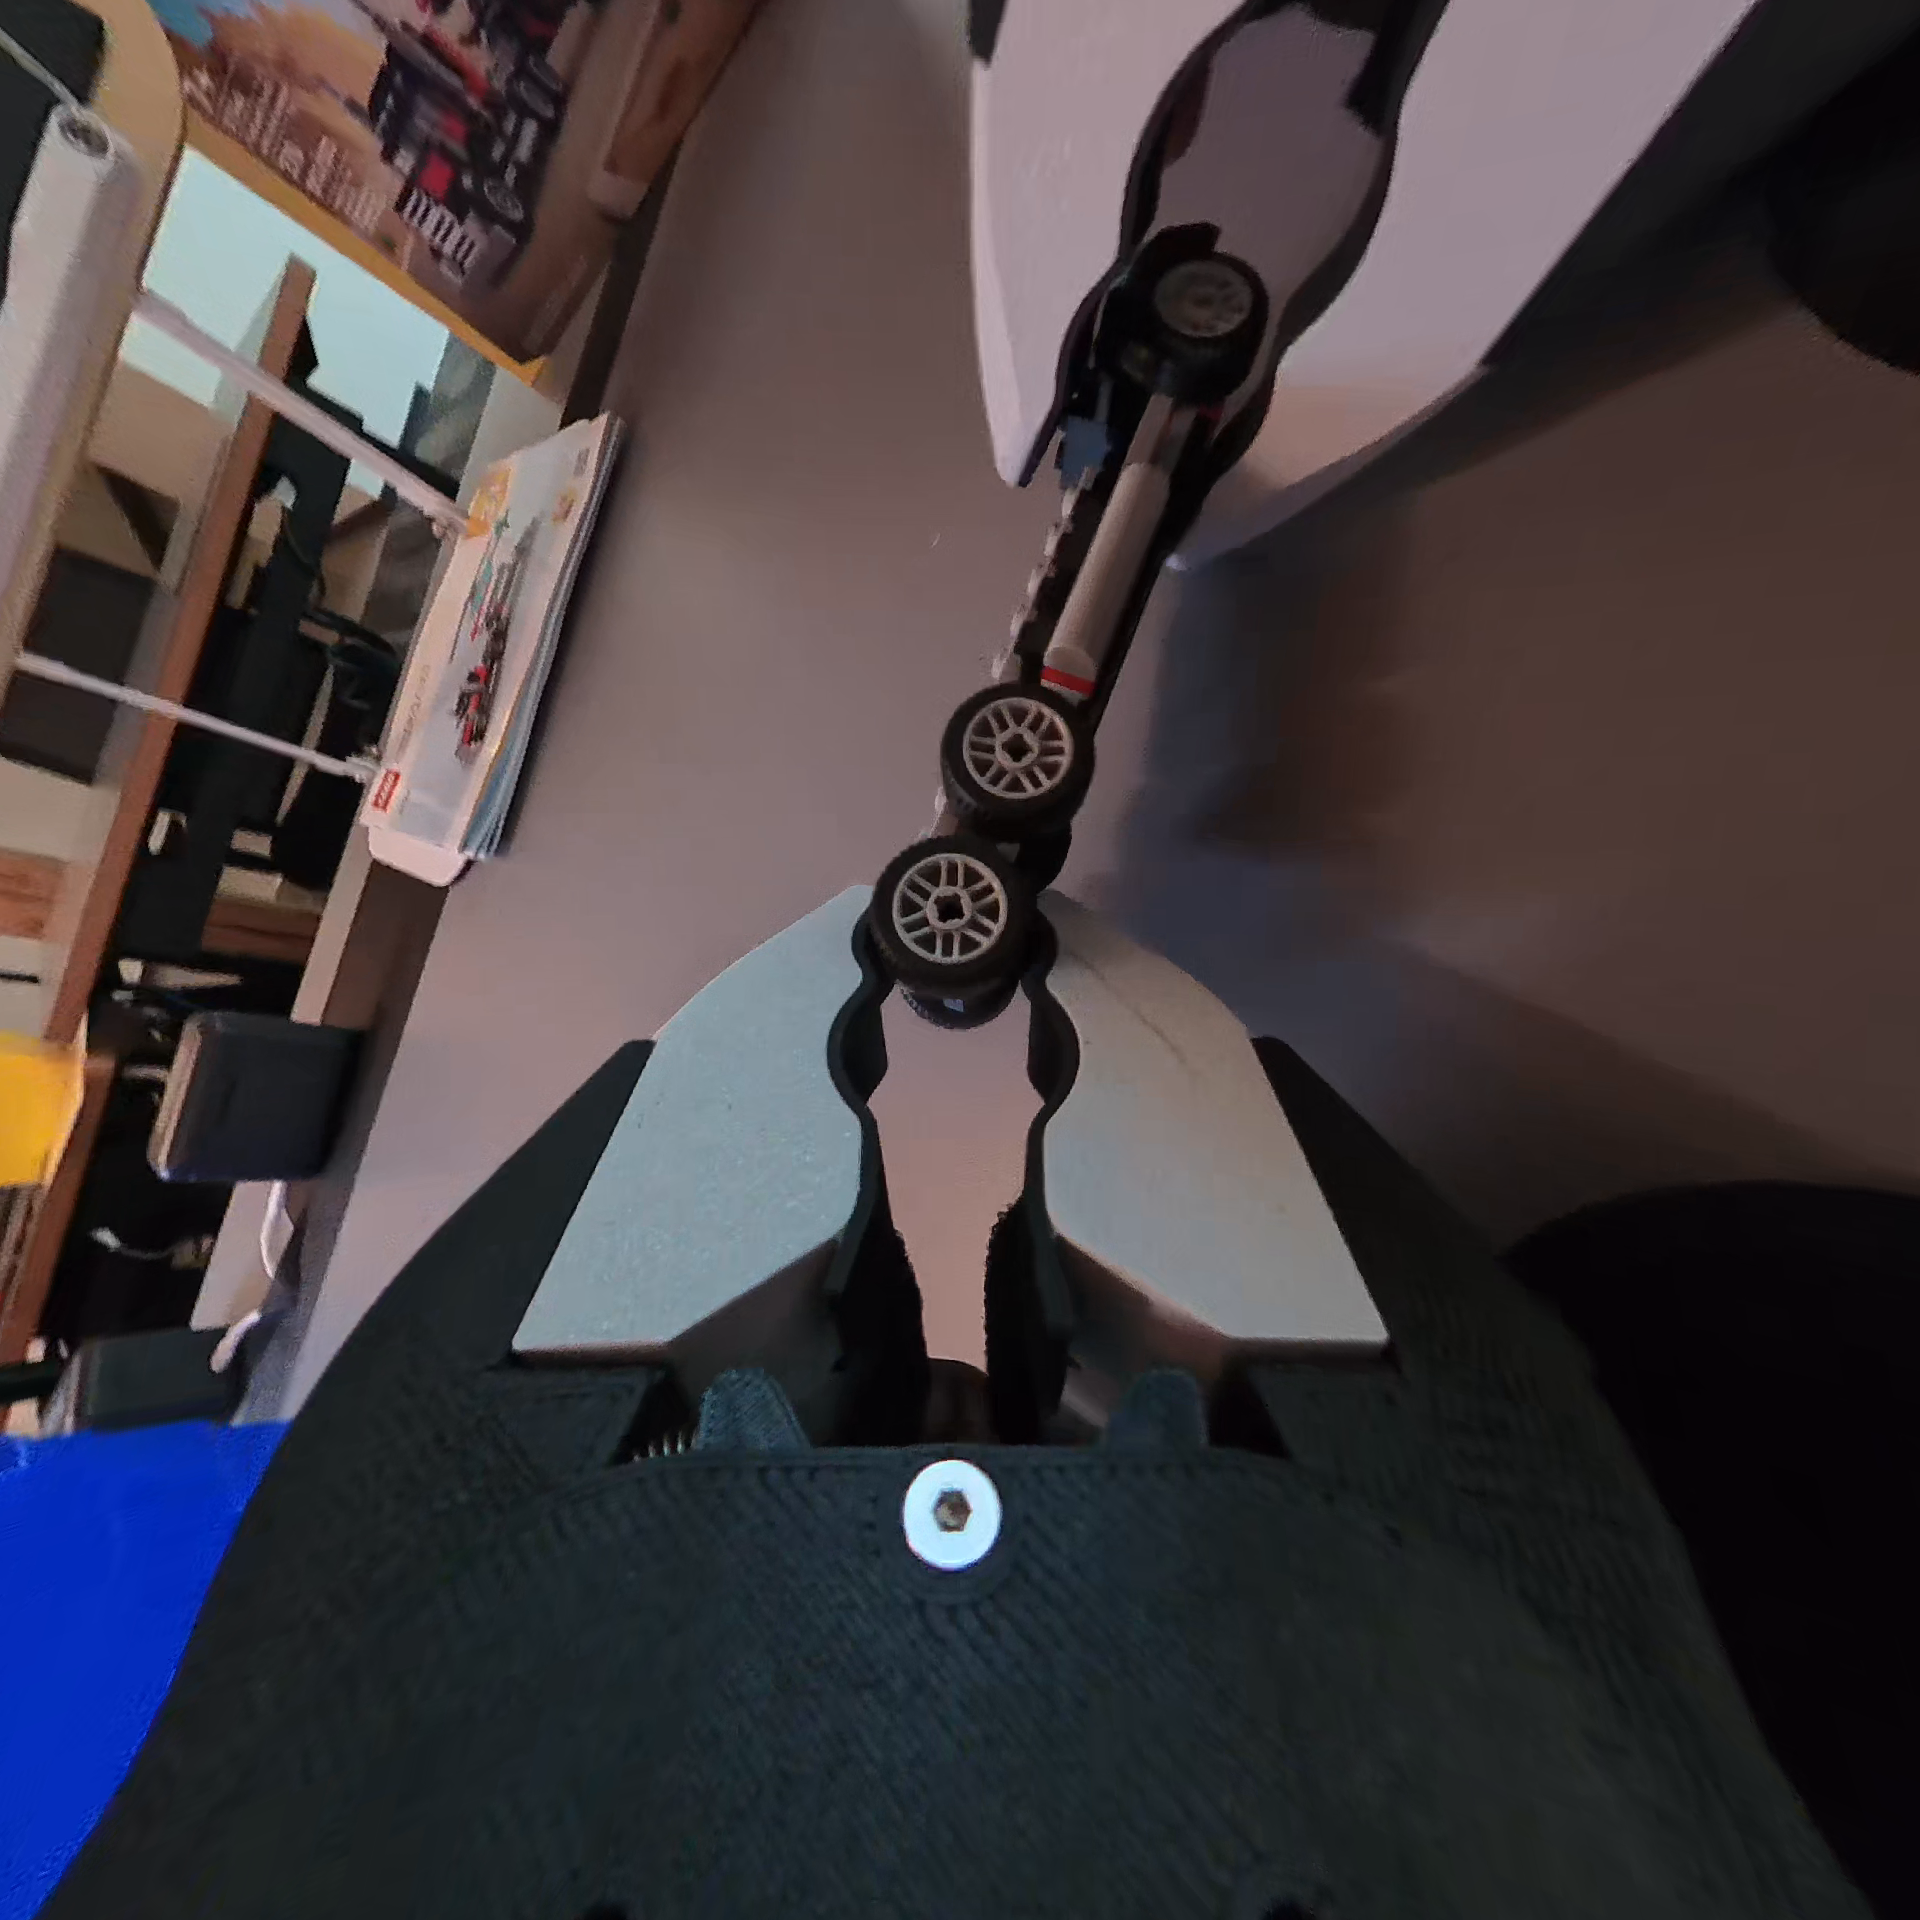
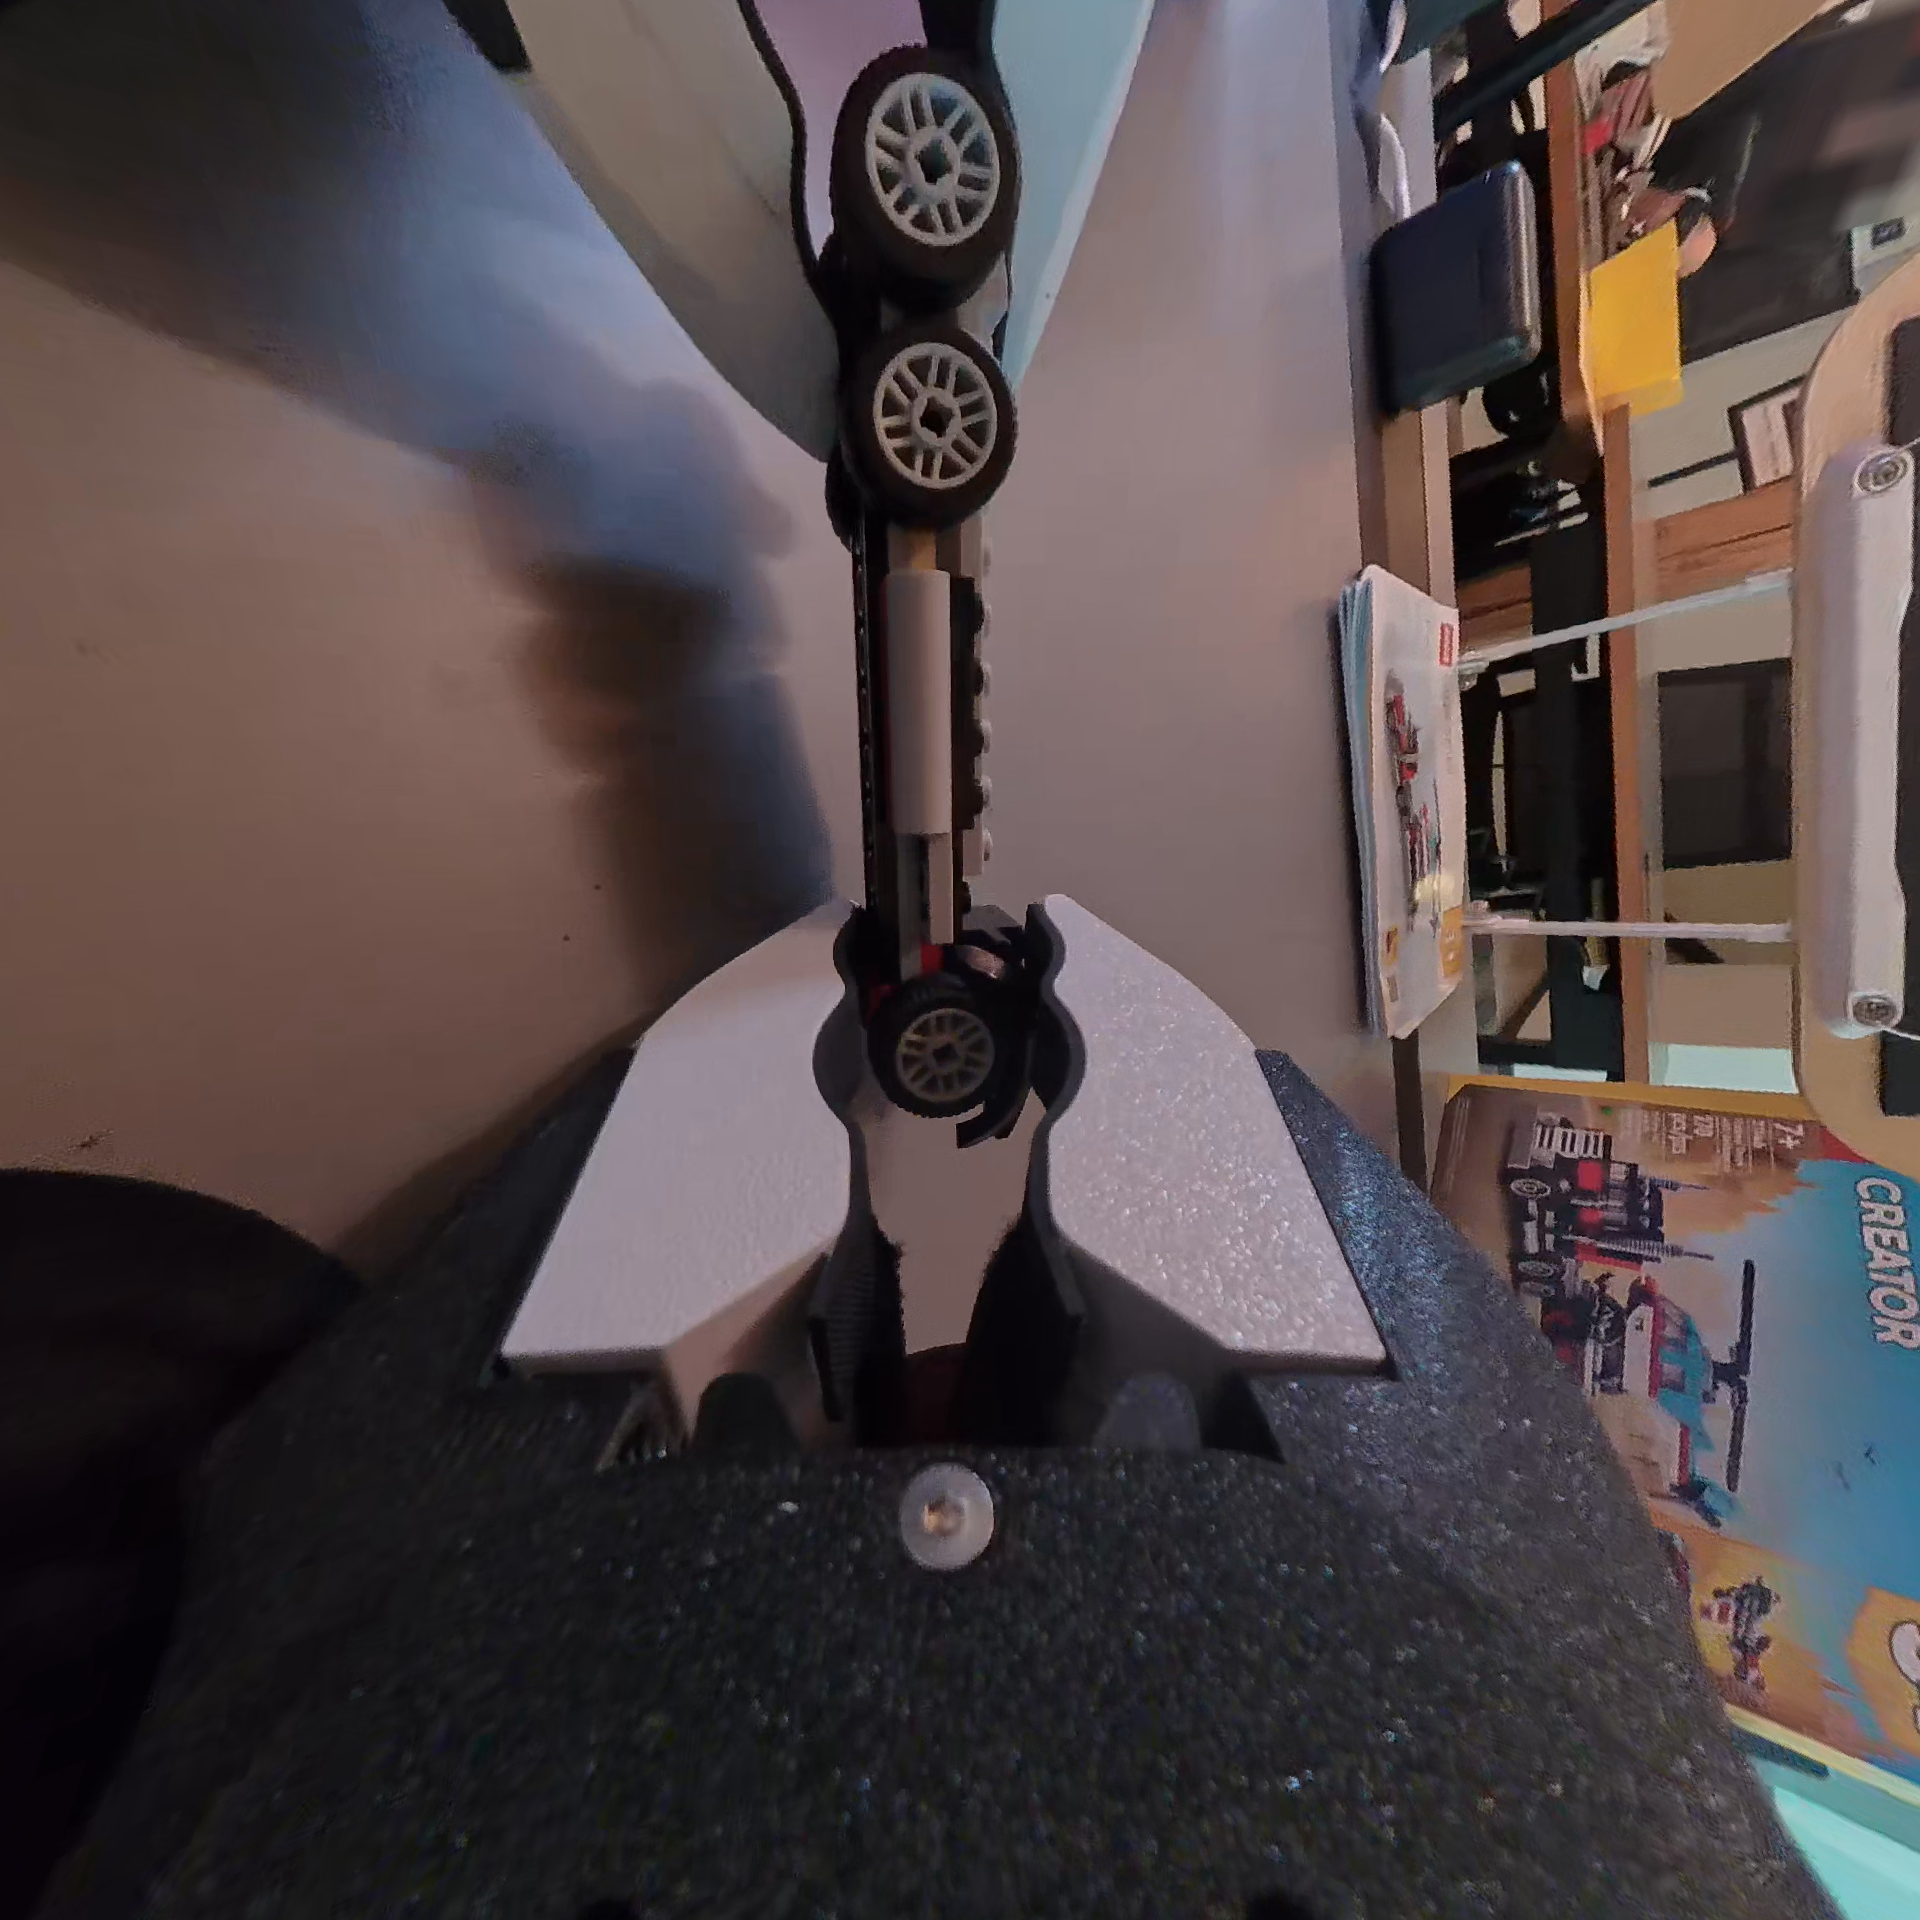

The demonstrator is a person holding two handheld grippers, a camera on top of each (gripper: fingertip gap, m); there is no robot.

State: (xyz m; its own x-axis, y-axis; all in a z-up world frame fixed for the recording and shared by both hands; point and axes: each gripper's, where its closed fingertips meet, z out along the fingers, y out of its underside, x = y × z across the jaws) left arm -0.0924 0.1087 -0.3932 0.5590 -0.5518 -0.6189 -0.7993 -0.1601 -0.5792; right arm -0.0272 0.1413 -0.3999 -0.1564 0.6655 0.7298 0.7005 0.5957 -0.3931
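A grey desk carries, along its far edge, a large illustrated toy box and a smaller instruction booklet. Above the desk, a long, slim toy-brick vehicle chassis with spoked grey wheels hangs in the air between the two grippers. The left gripper has its jaws clamped on the chassis's two-wheeled end, pads pressed against a black tyre, while the right gripper has its jaws clamped on the opposite end, around the single wheel there.
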